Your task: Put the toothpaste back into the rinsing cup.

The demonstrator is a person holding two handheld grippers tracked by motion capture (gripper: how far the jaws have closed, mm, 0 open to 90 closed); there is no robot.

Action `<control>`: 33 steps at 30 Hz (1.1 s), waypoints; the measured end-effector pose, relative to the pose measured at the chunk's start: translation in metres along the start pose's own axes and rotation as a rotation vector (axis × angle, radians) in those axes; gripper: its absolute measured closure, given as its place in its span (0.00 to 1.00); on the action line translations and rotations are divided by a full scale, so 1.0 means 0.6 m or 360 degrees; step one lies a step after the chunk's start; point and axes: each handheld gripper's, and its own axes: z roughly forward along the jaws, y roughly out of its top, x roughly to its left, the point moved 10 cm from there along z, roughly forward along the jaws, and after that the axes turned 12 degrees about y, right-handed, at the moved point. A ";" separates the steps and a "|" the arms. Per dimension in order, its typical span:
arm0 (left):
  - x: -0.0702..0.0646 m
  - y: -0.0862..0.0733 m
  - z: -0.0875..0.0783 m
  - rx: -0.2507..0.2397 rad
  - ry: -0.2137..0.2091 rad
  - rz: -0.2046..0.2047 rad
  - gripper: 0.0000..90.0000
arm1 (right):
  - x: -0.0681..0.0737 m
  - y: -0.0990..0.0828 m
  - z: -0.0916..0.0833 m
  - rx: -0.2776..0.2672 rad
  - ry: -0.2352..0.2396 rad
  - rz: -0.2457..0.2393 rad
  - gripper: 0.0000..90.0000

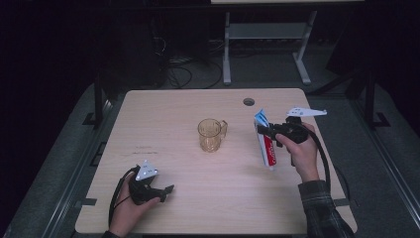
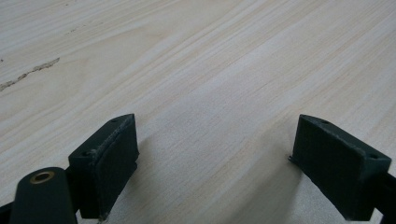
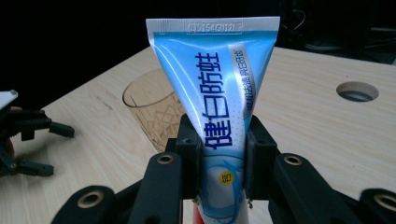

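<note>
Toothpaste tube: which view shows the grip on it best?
Right gripper view: the toothpaste tube sits close up, clamped between the right gripper pads, crimped end up. The high view shows it small, off the table, beside the cup.

Pale wooden table [image 1: 208, 198], amber glass mug [image 1: 211, 134] standing mid-table

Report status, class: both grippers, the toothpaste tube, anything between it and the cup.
Right gripper shut on toothpaste tube, lifted. Left gripper open, empty, at table. Cup upright; nothing between.
</note>
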 end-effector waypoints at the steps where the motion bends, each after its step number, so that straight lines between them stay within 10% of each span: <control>1: 0.000 0.000 0.000 -0.0001 0.0000 0.0001 0.15 | 0.002 0.004 -0.001 -0.0010 -0.0008 -0.0004 0.80; 33: 0.000 0.000 0.000 -0.0002 -0.0002 0.0004 0.15 | 0.036 0.097 0.030 -0.0068 0.0010 -0.0153 0.79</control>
